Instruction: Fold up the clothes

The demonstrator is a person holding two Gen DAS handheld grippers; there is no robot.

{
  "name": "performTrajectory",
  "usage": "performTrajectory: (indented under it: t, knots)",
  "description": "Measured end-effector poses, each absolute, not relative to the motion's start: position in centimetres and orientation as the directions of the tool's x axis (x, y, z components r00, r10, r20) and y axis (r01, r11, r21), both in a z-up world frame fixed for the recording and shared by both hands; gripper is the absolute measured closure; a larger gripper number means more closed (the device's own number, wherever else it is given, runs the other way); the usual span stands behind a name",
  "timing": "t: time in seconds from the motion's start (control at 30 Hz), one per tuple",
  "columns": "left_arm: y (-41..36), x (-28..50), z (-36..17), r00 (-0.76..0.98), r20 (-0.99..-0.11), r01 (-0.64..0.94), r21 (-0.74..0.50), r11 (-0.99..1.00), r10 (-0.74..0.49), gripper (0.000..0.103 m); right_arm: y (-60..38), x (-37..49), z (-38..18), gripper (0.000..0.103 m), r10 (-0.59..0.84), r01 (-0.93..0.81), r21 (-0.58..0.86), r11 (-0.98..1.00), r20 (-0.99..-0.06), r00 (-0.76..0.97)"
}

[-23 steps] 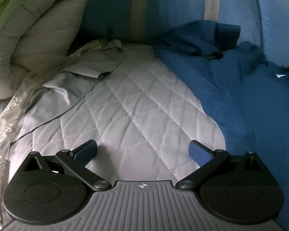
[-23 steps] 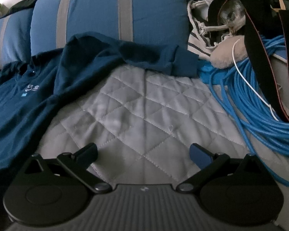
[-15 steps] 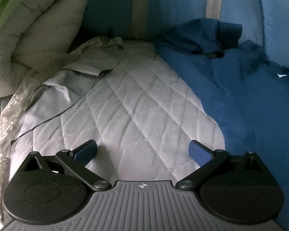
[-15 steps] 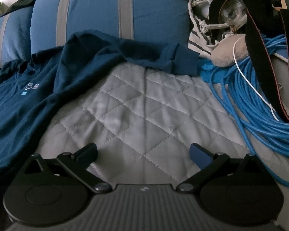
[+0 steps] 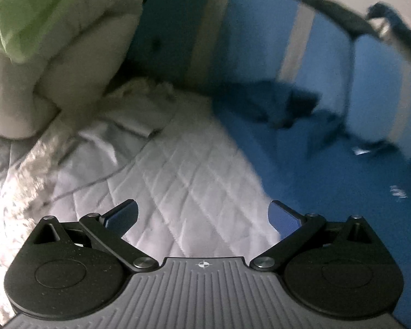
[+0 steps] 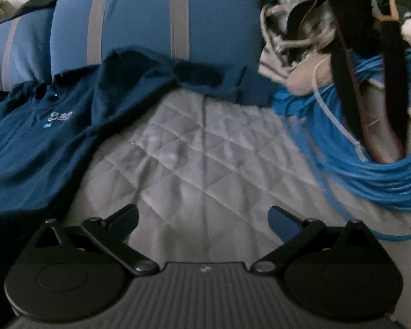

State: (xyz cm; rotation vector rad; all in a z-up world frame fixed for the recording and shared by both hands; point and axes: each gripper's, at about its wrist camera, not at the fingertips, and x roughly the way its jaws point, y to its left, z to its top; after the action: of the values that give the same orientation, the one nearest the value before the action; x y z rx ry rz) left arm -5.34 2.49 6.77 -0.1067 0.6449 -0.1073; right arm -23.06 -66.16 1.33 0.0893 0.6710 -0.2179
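On the grey quilted bedspread (image 5: 183,181), everything placed relative to it, going left to right. Far left of the quilt: rolled white duvet (image 5: 76,54) with a green cover (image 5: 27,13) on top, and a crumpled pale sheet (image 5: 96,142) lying over the quilt's left edge. Behind the quilt: blue pillows with grey stripes (image 6: 178,22) propped upright. Blue polo shirt (image 6: 41,137) lies unfolded and rumpled across the quilt's middle, collar toward the pillows, small white chest logo up; one sleeve (image 6: 213,79) is flung out across the quilt's back edge toward the right. Right of the quilt: coil of blue cable (image 6: 383,170), touching the quilt's edge, with black straps (image 6: 345,82) draped on it and a striped cloth (image 6: 276,54) behind.

Left gripper (image 5: 202,216) hovers over bare quilt just left of the shirt, jaws spread wide, nothing between. Right gripper (image 6: 202,218) over bare quilt just right of the shirt body, jaws also wide apart, empty. Left view is motion-blurred.
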Motion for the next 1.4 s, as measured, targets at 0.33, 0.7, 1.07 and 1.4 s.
performTrajectory:
  t: [0.33, 0.7, 1.07, 1.4]
  knots:
    - [2.3, -11.4, 12.2, 0.809, -0.517, 0.254, -0.117, 0.96, -0.277, 0.0, -66.1, -31.2, 6.9, 0.0, -0.18, 0.253, 0.071, 0.965, -0.526, 0.831]
    - [1.8, -16.0, 14.1, 0.806, -0.489, 0.326, -0.103, 0.94, -0.333, 0.0, -59.7, -37.3, 11.7, 0.0, -0.03, 0.067, 0.061, 0.996, -0.479, 0.877]
    - [0.4, -19.9, 16.3, 0.838, -0.374, 0.372, -0.138, 0.918, -0.397, 0.0, -53.3, -42.4, 12.0, 0.001, 0.209, -0.278, -0.045, 0.96, -0.548, 0.81]
    - [-2.9, -22.3, 17.2, 0.851, -0.383, 0.376, -0.033, 0.926, -0.359, 0.0, -47.6, -43.1, 10.7, 0.001, -0.027, -0.232, -0.399, 0.887, -0.547, 0.837]
